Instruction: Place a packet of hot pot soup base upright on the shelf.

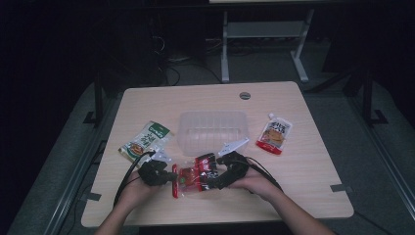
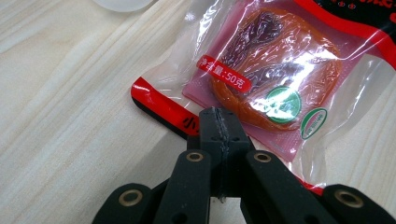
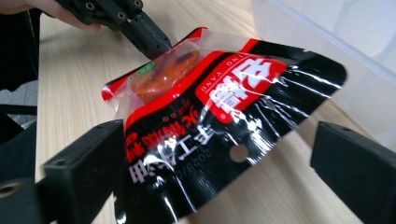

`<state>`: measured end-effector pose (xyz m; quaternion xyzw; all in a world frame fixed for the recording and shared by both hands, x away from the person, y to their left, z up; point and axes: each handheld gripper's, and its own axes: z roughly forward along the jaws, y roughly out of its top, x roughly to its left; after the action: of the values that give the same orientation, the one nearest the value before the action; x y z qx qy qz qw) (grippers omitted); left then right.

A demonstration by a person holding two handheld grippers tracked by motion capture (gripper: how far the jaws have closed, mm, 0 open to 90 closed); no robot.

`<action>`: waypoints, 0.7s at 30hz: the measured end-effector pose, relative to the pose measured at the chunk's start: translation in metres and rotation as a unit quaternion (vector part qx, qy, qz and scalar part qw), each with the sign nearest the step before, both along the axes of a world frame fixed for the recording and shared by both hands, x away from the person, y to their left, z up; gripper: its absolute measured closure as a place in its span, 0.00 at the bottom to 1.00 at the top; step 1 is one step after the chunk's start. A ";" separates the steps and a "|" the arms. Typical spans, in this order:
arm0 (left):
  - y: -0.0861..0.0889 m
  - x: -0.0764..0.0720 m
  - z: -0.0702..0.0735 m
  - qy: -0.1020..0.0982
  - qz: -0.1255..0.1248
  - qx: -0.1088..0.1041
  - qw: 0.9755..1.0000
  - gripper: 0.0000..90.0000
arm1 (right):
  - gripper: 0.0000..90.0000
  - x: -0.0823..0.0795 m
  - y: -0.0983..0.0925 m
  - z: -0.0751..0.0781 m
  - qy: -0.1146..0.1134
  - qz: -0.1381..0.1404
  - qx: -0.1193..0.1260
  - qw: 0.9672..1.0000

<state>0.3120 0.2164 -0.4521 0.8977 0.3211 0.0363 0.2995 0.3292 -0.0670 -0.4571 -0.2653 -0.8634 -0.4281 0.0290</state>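
Red-and-black snack packet (image 1: 195,177) hangs between both tools above the worktop (image 1: 303,171): left tool (image 2: 219,116) pinches its clear end tight, right tool (image 3: 219,172) stands wide around its printed end. Beyond them sits a clear plastic bin (image 1: 213,128).

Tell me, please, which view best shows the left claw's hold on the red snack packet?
The left gripper view: the left claw is shut on the red snack packet's edge. The right gripper view shows it from afar; the high view, small and dim.

Glossy crinkled plastic snack packet (image 3: 219,116), matt pale wood-grain table (image 2: 70,116), frosted translucent plastic tub (image 1: 213,128).
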 end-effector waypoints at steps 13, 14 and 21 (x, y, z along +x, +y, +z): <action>0.001 0.001 0.000 0.002 -0.004 0.002 1.000 1.00 | 0.17 -0.003 0.006 -0.002 -0.008 -0.030 -0.003 1.000; 0.001 0.001 0.000 0.001 -0.004 0.002 1.000 1.00 | 0.19 -0.003 0.006 -0.002 -0.005 -0.033 -0.006 0.999; 0.001 0.000 0.000 0.001 0.001 0.000 1.000 1.00 | 0.27 0.002 0.001 -0.002 0.015 -0.047 -0.014 0.999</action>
<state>0.3118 0.2177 -0.4522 0.8974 0.3225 0.0358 0.2988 0.3316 -0.0665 -0.4590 -0.3123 -0.8552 -0.4133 0.0178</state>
